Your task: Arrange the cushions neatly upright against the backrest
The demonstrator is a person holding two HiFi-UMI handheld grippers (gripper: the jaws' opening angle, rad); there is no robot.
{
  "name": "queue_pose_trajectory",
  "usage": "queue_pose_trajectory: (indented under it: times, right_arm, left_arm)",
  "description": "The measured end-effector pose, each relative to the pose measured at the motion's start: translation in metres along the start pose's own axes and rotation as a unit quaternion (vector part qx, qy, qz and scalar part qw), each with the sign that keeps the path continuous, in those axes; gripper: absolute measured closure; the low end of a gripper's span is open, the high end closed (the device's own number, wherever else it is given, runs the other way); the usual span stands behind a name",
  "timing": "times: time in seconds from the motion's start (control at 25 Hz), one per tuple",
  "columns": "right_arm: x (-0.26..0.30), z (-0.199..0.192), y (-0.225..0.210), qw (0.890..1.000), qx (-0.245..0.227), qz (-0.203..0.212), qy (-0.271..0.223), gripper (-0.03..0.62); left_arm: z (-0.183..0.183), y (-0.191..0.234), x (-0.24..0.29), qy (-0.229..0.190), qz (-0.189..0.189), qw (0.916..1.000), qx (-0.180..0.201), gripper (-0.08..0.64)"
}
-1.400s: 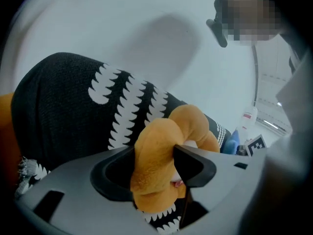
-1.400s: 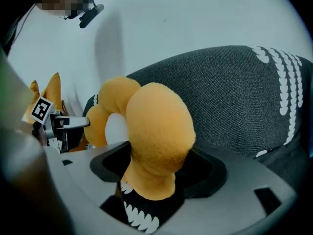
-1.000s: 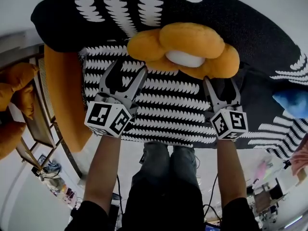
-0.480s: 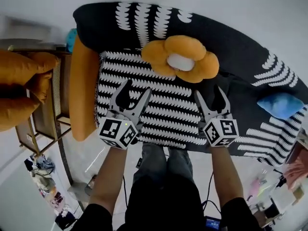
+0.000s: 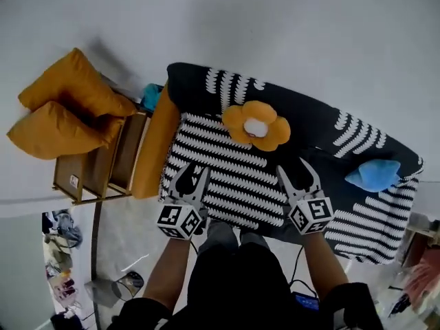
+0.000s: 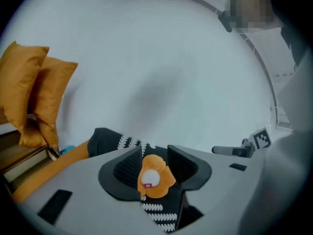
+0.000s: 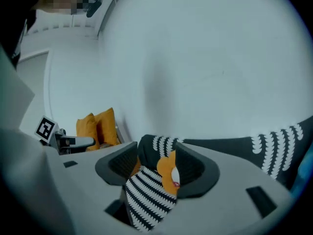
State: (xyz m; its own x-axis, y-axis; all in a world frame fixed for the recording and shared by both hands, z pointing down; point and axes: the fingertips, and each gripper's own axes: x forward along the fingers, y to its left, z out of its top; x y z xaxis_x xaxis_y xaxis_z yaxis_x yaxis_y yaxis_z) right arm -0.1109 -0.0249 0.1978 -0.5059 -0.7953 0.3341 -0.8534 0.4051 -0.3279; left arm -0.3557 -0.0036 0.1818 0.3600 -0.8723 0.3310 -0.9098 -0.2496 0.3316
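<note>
An orange flower cushion (image 5: 256,124) with a white centre stands against the backrest of the black-and-white patterned sofa (image 5: 227,184). A blue cushion (image 5: 373,174) lies at the sofa's right end. My left gripper (image 5: 191,172) and right gripper (image 5: 297,168) hover over the seat's front part, well short of the flower cushion. Their jaws have just been closing, but both still stand apart with nothing between them. In the left gripper view the flower cushion (image 6: 155,177) shows far off beyond the left gripper (image 6: 151,166); in the right gripper view the cushion (image 7: 168,175) lies beyond the right gripper (image 7: 156,168).
Two big orange cushions (image 5: 65,108) are piled on a wooden side table (image 5: 93,174) left of the sofa. An orange armrest (image 5: 152,146) bounds the seat's left side. A white wall rises behind the backrest. Clutter lies on the floor at lower left (image 5: 62,280).
Both grippers have drawn back and up from the flower cushion, which now looks small and far. Their jaws are narrower than before. The whole sofa and side table have come into view.
</note>
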Motion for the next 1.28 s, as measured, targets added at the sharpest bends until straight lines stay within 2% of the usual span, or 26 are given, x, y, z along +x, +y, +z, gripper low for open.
queue_pose_trajectory:
  times: [0.2, 0.28, 0.52, 0.64, 0.72, 1.04, 1.28]
  right_arm:
    - [-0.051, 0.037, 0.023, 0.999, -0.017, 0.004, -0.038, 0.362]
    - [-0.069, 0.047, 0.027, 0.998, -0.015, -0.008, -0.056, 0.402]
    - [-0.107, 0.059, 0.031, 0.99, 0.011, -0.079, -0.113, 0.477]
    - [-0.113, 0.059, 0.05, 0.987, 0.015, -0.096, -0.127, 0.501]
    - [-0.116, 0.061, 0.066, 0.985, 0.009, -0.104, -0.134, 0.514]
    - [-0.13, 0.066, 0.128, 0.977, -0.011, -0.128, -0.168, 0.539]
    - [-0.142, 0.058, 0.151, 0.971, -0.003, -0.154, -0.181, 0.563]
  left_arm:
    - [0.036, -0.021, -0.048, -0.035, 0.002, 0.9993, -0.013, 0.399]
    - [0.05, -0.027, -0.06, -0.043, -0.006, 0.999, -0.011, 0.407]
    - [0.091, -0.029, -0.084, -0.067, -0.051, 0.9961, 0.027, 0.436]
    - [0.107, -0.017, -0.098, -0.075, -0.066, 0.9935, 0.053, 0.444]
    - [0.113, -0.008, -0.108, -0.079, -0.073, 0.9922, 0.063, 0.453]
    - [0.122, 0.02, -0.139, -0.085, -0.11, 0.9885, 0.06, 0.46]
    - [0.128, 0.035, -0.155, -0.088, -0.122, 0.9859, 0.072, 0.468]
